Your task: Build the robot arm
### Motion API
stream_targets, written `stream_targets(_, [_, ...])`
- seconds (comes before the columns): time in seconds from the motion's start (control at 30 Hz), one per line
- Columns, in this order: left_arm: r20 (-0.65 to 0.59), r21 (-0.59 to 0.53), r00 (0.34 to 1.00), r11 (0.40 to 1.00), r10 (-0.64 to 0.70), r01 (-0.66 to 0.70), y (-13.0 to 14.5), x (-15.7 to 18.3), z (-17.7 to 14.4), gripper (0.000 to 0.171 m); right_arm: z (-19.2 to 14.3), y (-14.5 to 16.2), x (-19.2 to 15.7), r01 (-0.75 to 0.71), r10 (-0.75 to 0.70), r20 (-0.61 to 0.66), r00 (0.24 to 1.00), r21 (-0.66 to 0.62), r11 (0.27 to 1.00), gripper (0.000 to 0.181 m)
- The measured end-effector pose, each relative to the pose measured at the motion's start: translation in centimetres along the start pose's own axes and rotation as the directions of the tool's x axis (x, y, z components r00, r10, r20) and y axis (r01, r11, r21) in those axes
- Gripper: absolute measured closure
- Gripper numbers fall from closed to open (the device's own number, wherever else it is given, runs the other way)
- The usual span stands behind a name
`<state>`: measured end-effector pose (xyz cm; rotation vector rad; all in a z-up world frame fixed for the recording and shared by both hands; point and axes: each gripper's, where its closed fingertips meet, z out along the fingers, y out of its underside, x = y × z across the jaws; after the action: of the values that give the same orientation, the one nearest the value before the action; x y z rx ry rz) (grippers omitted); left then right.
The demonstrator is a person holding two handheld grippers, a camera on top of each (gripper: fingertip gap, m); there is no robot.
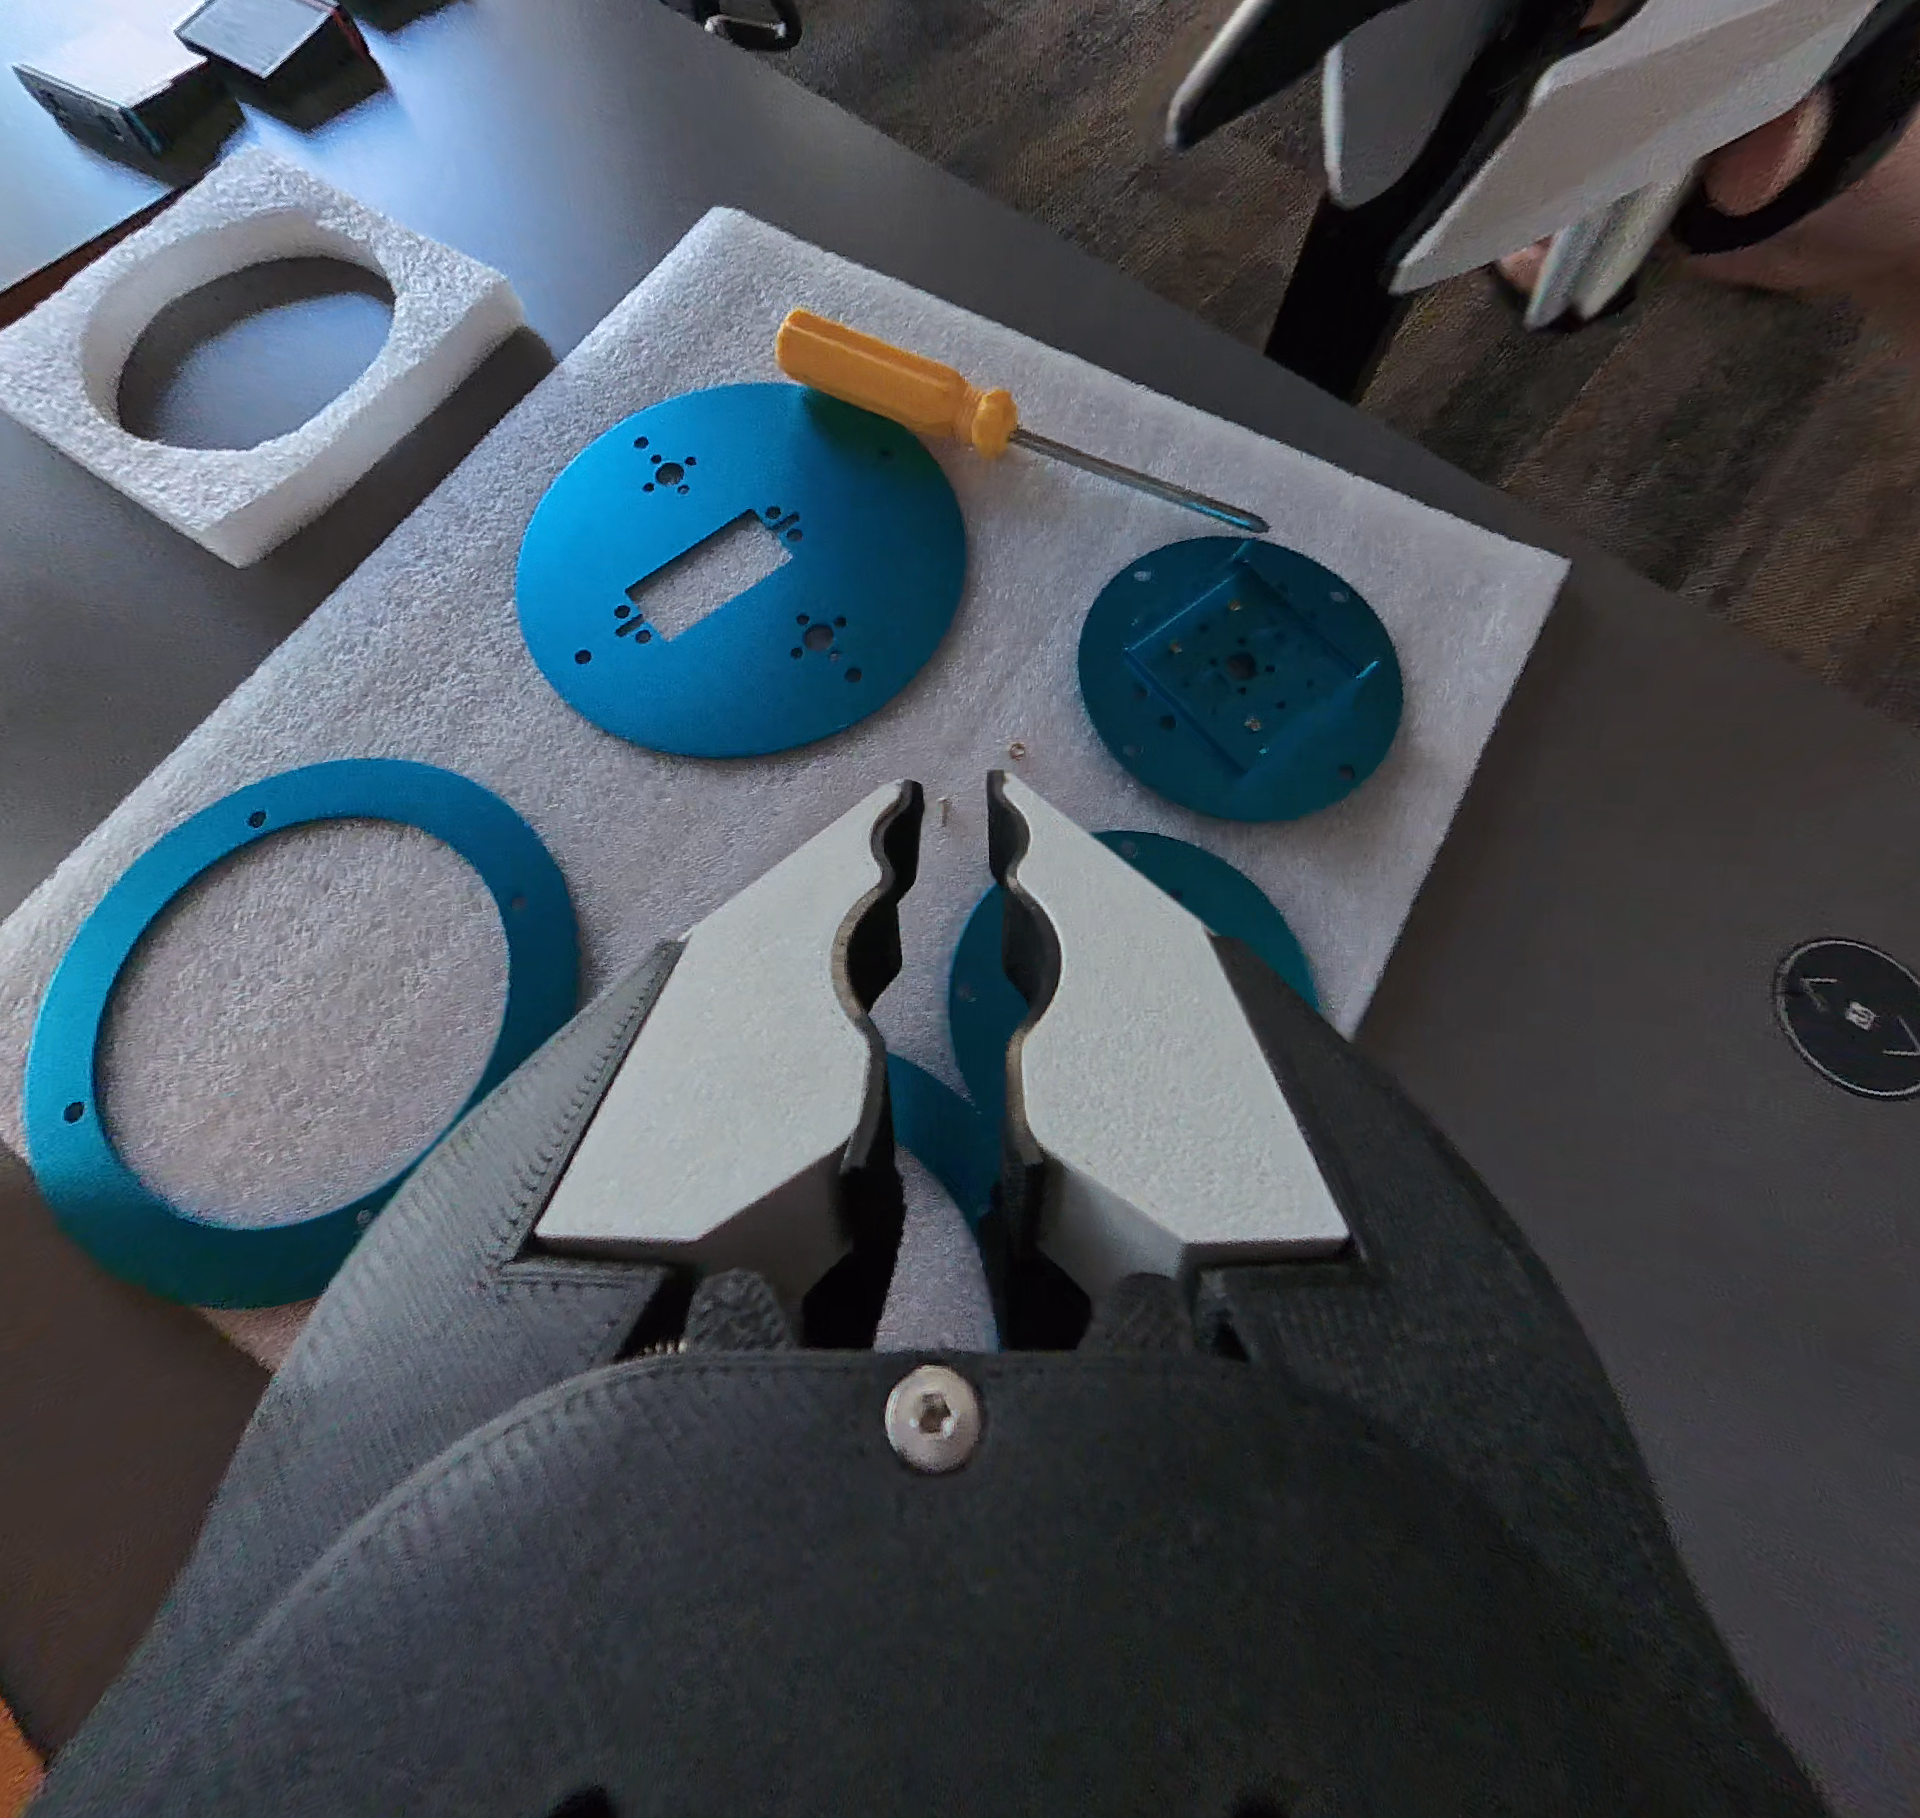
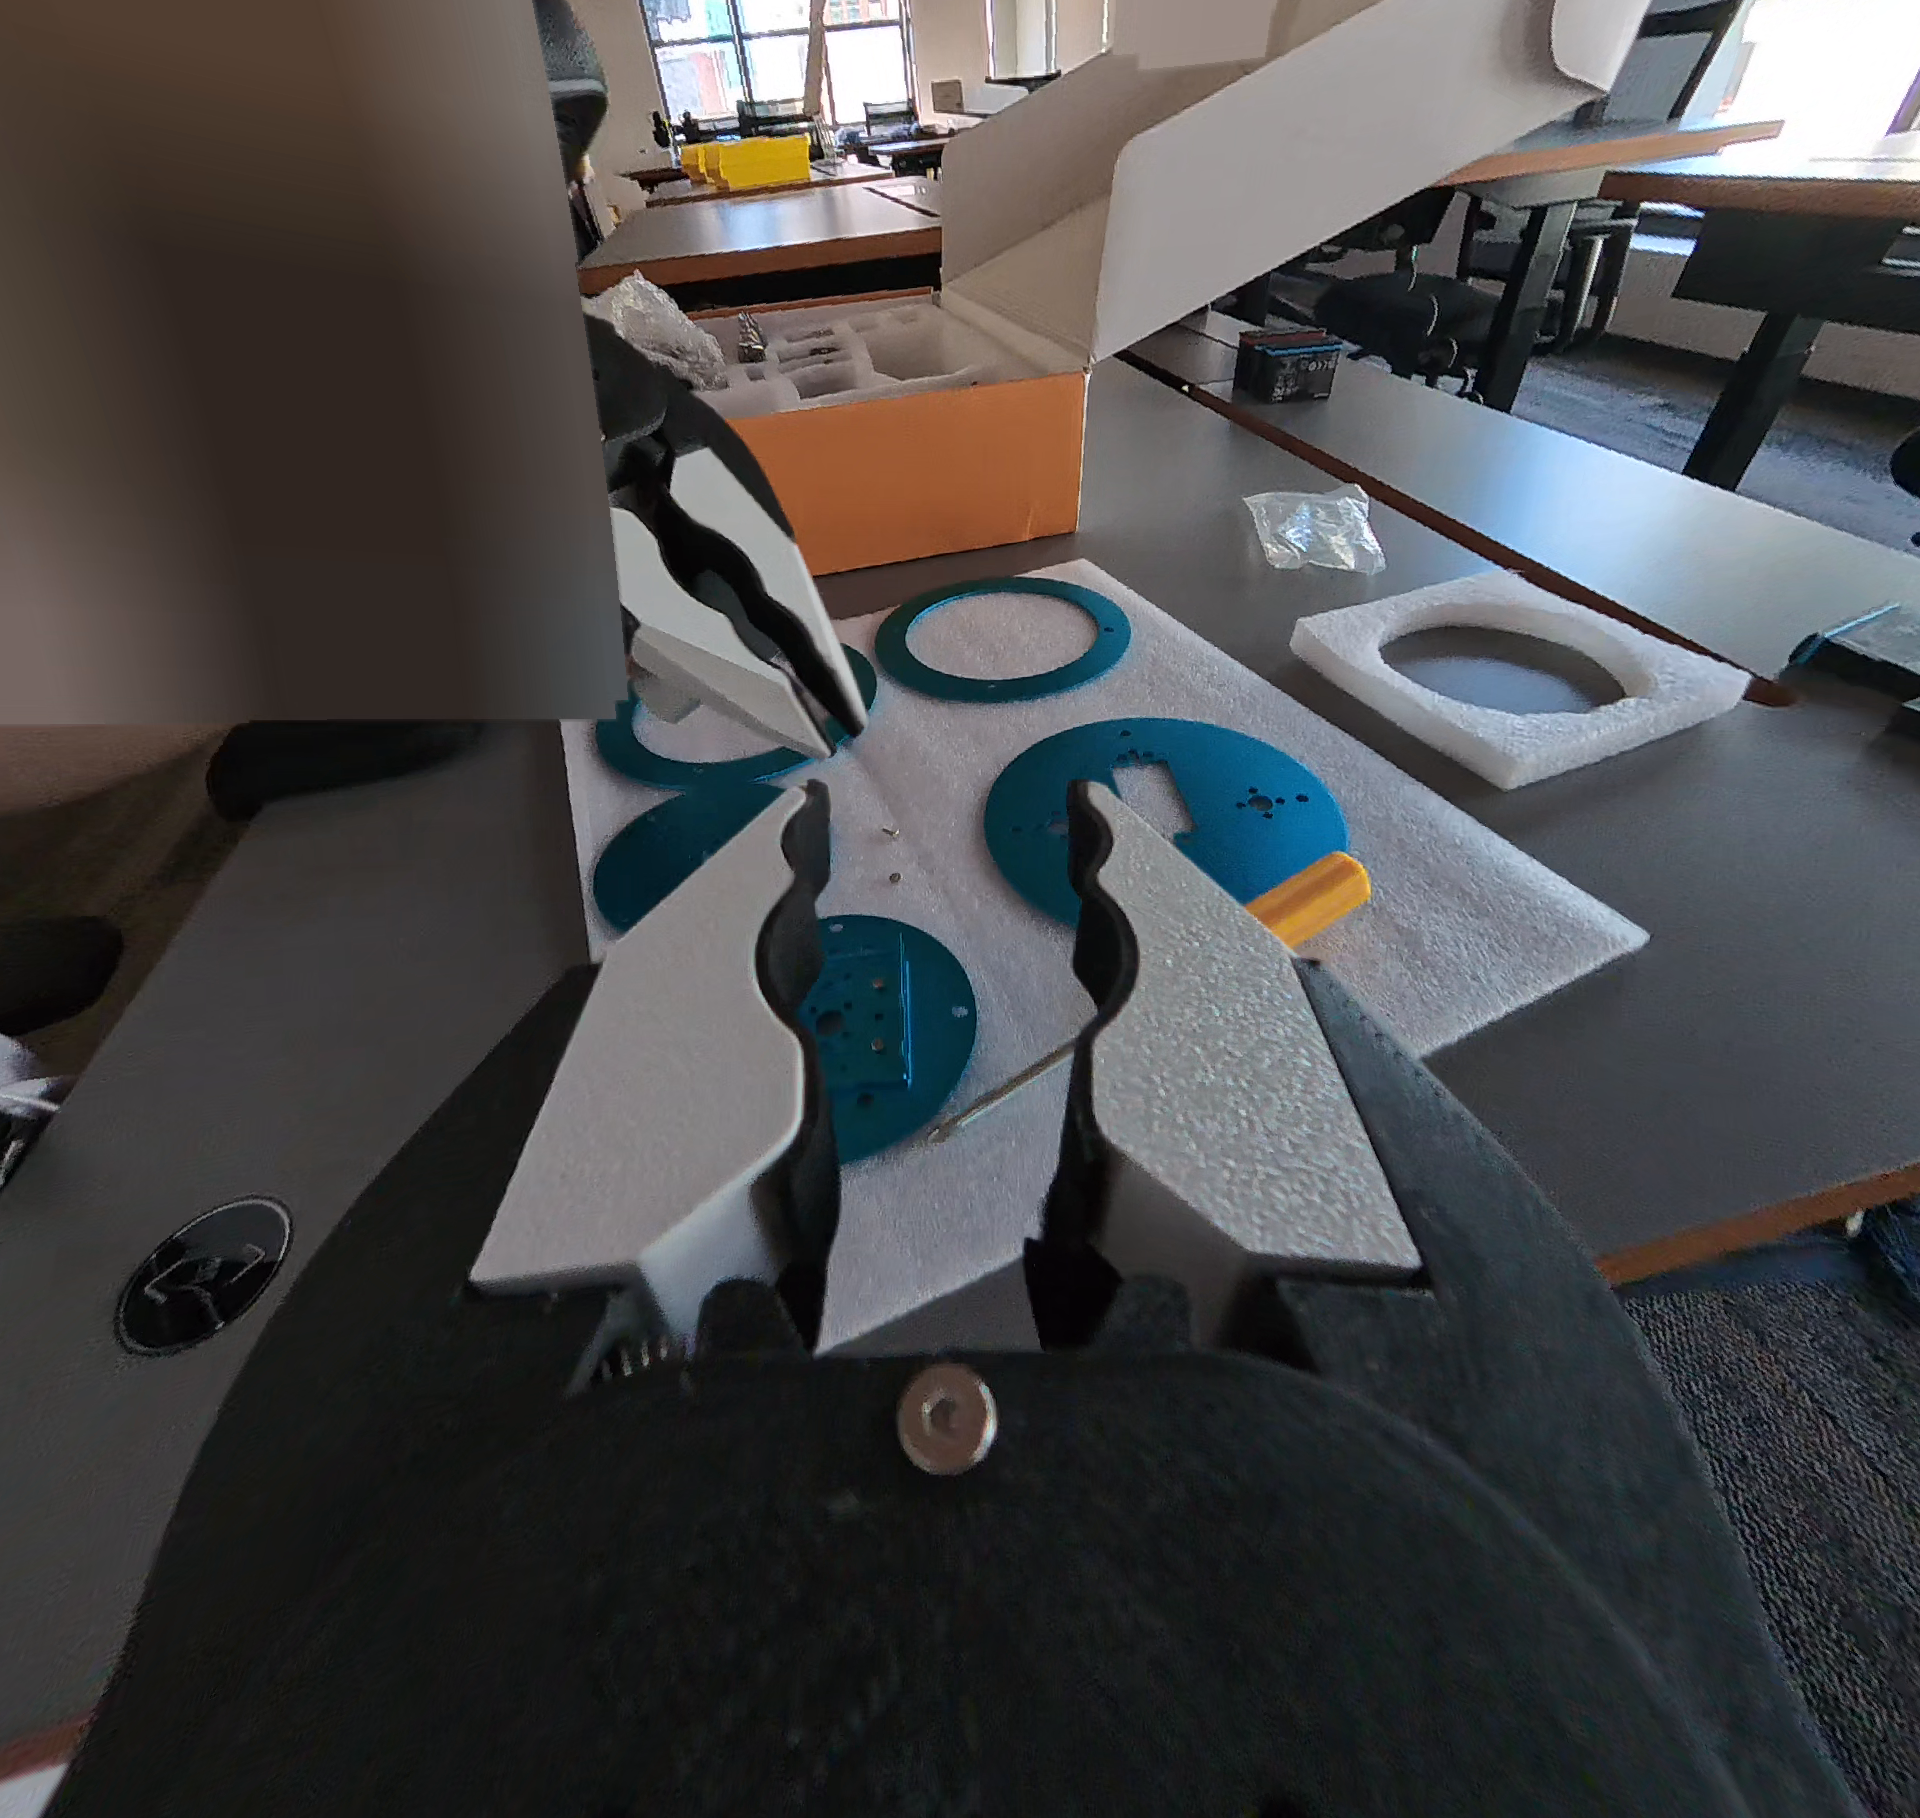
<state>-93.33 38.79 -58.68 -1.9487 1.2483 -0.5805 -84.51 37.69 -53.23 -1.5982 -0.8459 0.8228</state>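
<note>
Left to right in the left wrist view we log a white foam frame point(image 1: 249, 355) with a round cut-out on the grey table point(image 1: 1558, 1145), then a white foam sheet point(image 1: 436, 688). On the sheet lie a blue ring point(image 1: 94, 1041), a large blue disc point(image 1: 743, 568) with a rectangular slot, and a small blue hub plate point(image 1: 1242, 677).

An orange-handled screwdriver point(image 1: 894, 381) rests with its handle overlapping the disc's far edge.

The left gripper point(image 1: 954, 797) hovers low over the sheet, fingers slightly apart and empty. A tiny screw point(image 1: 943, 812) sits by its tips, probably untouched, and its body hides further blue parts.

The right gripper point(image 2: 945, 802) is held above the hub plate, fingers wide apart and empty.

An open orange box point(image 2: 914, 480) stands behind the sheet.
</note>
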Motion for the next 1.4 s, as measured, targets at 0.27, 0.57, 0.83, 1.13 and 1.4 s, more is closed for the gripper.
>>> stream_targets(0.27, [-0.016,-0.061,0.997,0.995,-0.076,0.074,1.1,-1.4,-0.7,0.162,1.0,4.4,-0.8,0.112,-0.118,-0.006,0.993,-0.258,0.960,0.141])
stream_targets(0.57, [-0.111,-0.147,0.982,0.975,0.153,-0.169,0.9,1.5,2.2,0.164,2.0,3.9,-1.1,0.113,-0.112,0.016,0.994,-0.250,0.962,0.151])
stream_targets(0.83, [-0.137,-0.170,0.965,0.955,0.223,-0.245,1.1,1.9,3.9,0.157,0.8,5.4,-1.3,0.104,-0.106,0.011,0.994,-0.294,0.950,0.151])
stream_targets(1.13, [-0.147,-0.163,0.959,0.950,0.242,-0.265,1.3,1.9,4.2,0.164,0.0,6.6,-3.3,0.031,-0.007,0.078,0.997,-0.311,0.950,0.133])
stream_targets(1.4, [-0.152,-0.151,0.954,0.948,0.259,-0.282,1.3,2.2,4.1,0.169,1.2,8.0,-3.6,0.139,-0.096,0.129,0.987,-0.378,0.915,0.109])
